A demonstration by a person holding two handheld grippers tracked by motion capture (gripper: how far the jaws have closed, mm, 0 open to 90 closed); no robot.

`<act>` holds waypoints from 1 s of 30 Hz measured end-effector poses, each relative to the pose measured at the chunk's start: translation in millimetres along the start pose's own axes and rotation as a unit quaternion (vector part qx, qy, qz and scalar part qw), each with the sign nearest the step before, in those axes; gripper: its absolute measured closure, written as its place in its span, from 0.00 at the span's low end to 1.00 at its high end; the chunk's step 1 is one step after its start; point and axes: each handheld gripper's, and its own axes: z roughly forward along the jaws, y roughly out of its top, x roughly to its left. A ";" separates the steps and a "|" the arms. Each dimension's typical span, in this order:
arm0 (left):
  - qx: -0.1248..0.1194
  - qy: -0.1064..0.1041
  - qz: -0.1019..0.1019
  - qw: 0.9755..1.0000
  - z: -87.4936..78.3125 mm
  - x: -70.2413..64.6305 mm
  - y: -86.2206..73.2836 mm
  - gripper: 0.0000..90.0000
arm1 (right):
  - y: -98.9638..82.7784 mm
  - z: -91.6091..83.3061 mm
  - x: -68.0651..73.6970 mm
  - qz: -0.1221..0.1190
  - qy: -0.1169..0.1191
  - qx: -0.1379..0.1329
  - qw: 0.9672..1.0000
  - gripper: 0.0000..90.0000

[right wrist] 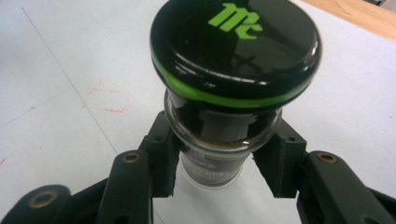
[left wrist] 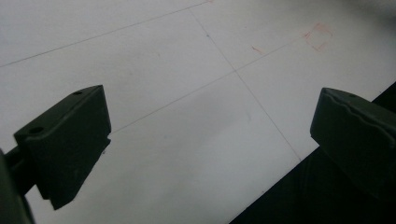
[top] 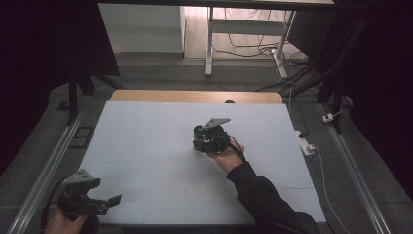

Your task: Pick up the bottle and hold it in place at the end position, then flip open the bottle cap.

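Near the front left corner of the tabletop (top: 146, 146), the left gripper (top: 109, 202) sits in the person's left hand (top: 65, 222), with its grey three-cornered plate on top and its tips pointing toward the right along the front edge. Its jaws are spread wide with nothing between them; the left gripper view looks past them onto the bare white sheet, where thin seam lines cross and a faint red square mark (left wrist: 318, 36) shows toward the far side. The front edge of the sheet cuts across the lower right of that view, with darkness beyond it.

Toward the middle of the tabletop, a little right of centre, the right gripper (top: 199, 141) is held by the person's right hand (top: 226, 157), a dark sleeve reaching in from the front right corner. Its jaws are pinching a small glass spice jar (right wrist: 219, 154) by the body just beneath the lid. The jar has a black cap (right wrist: 236, 46) with a green ring around its rim and a green logo on top, and brown contents show through the glass under the neck. Whether the jar's base touches the sheet cannot be told. Faint red marks (right wrist: 112, 105) lie on the white surface beside it, and the bare wooden strip (top: 195, 96) runs along the far edge of the tabletop.
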 end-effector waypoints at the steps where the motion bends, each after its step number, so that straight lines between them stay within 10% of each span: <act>1: 0.000 0.000 0.000 1.000 0.0 0.0 0.0 0.00 | 0.0 0.0 0.0 0.000 0.000 0.000 1.000 0.59; 30: -0.003 0.000 0.002 1.000 -0.6 -0.3 -0.5 0.00 | -6.6 20.6 5.8 -0.016 -0.009 0.016 1.000 0.59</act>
